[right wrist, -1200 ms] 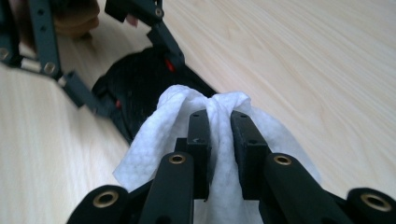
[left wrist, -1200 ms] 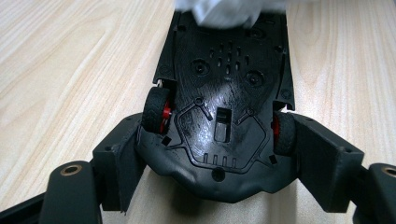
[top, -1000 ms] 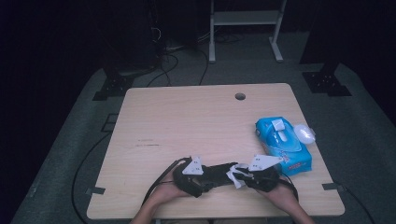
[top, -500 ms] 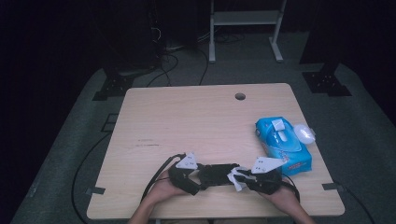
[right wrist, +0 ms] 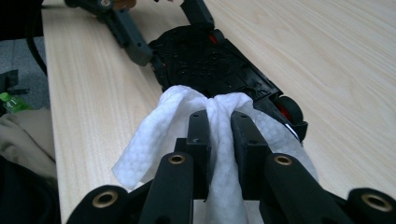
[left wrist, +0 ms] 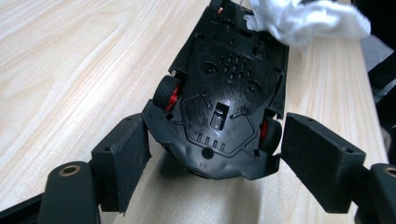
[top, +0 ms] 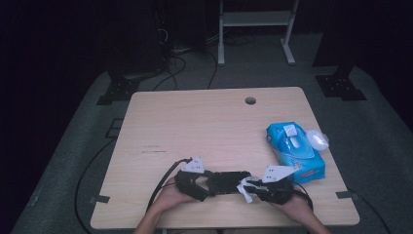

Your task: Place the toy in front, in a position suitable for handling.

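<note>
A black toy car lies upside down near the table's front edge, its underside and red-hubbed wheels facing up. My left gripper has the car's end between its jaws. The jaws have just been closing, and both pads touch the car's sides. My right gripper is shut on a crumpled white wipe. Its tip holds the wipe against the car's other end. The wipe shows at the car's far end in the left gripper view.
A blue pack of wipes lies at the table's right side with a small white object beside it. The wooden table has a cable hole at the back. Cables trail off the front left.
My left gripper and the car's end have shifted slightly to the left. The right gripper with the wipe has stayed in place.
</note>
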